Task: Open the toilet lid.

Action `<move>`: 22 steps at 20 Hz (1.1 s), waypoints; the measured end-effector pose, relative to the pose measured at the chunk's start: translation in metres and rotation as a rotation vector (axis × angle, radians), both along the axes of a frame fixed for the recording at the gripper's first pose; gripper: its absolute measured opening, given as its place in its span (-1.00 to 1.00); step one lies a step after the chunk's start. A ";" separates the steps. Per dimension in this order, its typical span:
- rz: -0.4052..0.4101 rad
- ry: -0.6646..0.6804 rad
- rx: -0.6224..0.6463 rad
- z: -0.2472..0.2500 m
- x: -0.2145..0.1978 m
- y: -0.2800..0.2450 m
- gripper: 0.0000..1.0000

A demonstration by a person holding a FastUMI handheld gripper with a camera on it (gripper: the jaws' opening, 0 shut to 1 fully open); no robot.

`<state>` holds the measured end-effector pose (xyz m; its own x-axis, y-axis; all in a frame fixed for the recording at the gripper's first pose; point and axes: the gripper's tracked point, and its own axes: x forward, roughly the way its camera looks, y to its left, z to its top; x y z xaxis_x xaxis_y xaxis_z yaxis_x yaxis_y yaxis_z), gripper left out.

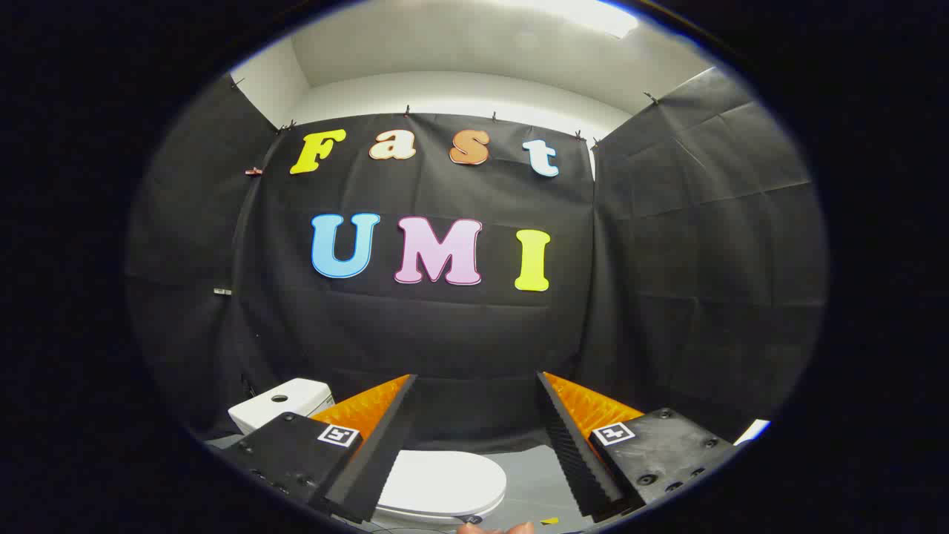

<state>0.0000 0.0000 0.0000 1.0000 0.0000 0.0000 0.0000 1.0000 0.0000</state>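
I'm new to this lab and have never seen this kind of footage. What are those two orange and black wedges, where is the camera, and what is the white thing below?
The camera rides on a hand-held tool, a two-finger gripper carried by a person, and looks forward along it. The wedges are its fingers: black ribbed pads with orange backs. They stand wide apart and hold nothing. Below and between them lies a white toilet lid, closed flat; the job is to lift it. The white box behind the left finger is the cistern, with a round button on top. Grey floor surrounds the toilet, and black cloth walls off the booth.
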 end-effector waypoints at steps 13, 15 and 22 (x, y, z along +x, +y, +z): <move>0.009 0.012 -0.016 0.002 -0.006 -0.001 0.97; 0.012 0.010 -0.016 0.003 -0.006 0.000 0.96; 0.007 0.016 -0.021 0.001 -0.006 0.000 0.96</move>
